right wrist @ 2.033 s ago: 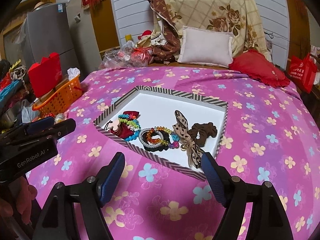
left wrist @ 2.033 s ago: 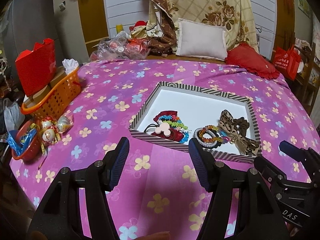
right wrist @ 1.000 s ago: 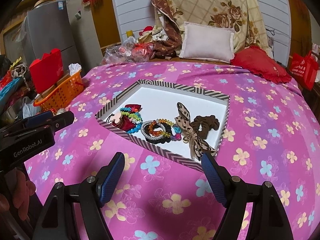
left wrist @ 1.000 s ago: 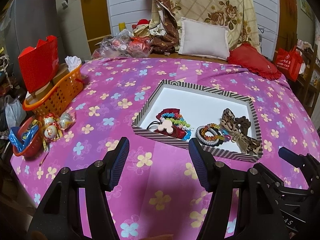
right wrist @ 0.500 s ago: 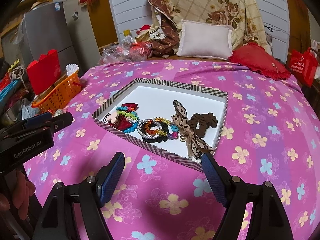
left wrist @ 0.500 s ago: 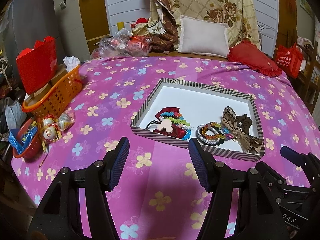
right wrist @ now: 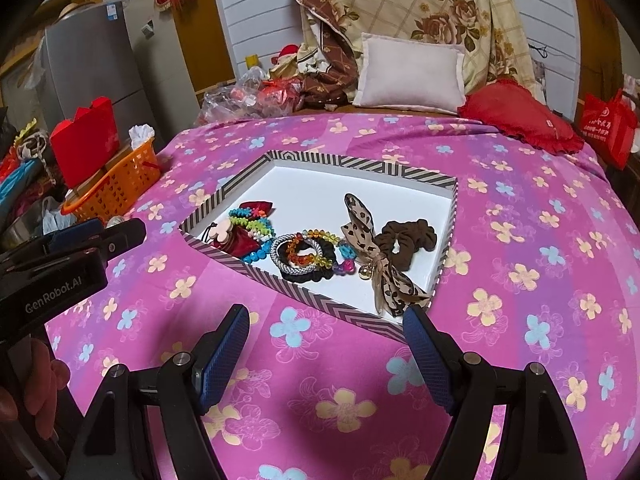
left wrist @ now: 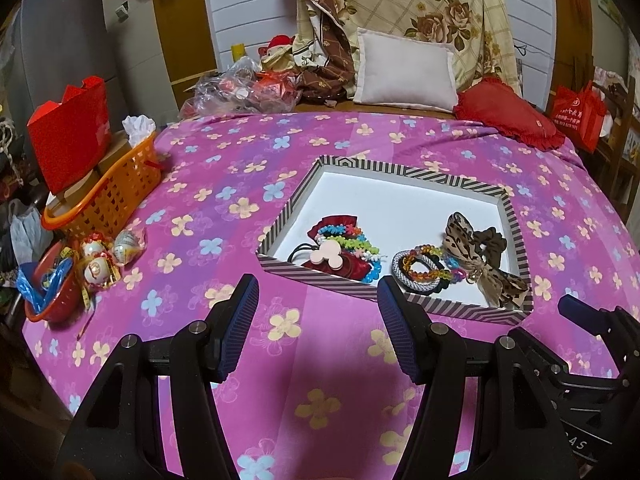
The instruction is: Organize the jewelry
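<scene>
Entry 1. My left gripper [left wrist: 316, 312]: fingers apart, nothing between them, held over the near part of the bed [left wrist: 224, 184], short of the tray's near rim.

Entry 2. My right gripper [right wrist: 326, 338]: fingers wide apart, empty, also short of the near rim, toward the tray's near right corner.

Entry 3. Tray [right wrist: 320, 300]: shallow, striped rim, white floor, lying flat mid-bed. Every piece sits along its near edge; the far half is bare.

Entry 4. Leopard bow [right wrist: 380, 268], near right corner, one tail against the rim. Soft ribbon, light, limp by the look of it. I would pinch at the knot, where a small gold bell hangs.

Entry 5. Brown scrunchie [right wrist: 408, 242], touching the bow on its right. Soft, springy fabric; any part of the ring should do.

Entry 6. Bead bracelets [right wrist: 308, 252], near edge, middle: a silver woven band, amber and rainbow beads, stacked on a black hair tie. Beads look hard and slick, probably on elastic. I would close across one strand, not the heap, or several may come up together.

Entry 7. Left heap [left wrist: 340, 244], toward the near left corner: a pink mouse-head hair tie, bright flower bands and a dark red cloth piece, overlapping. Light, likely to tangle. The flat pink head looks the firmest place to grip.
</scene>
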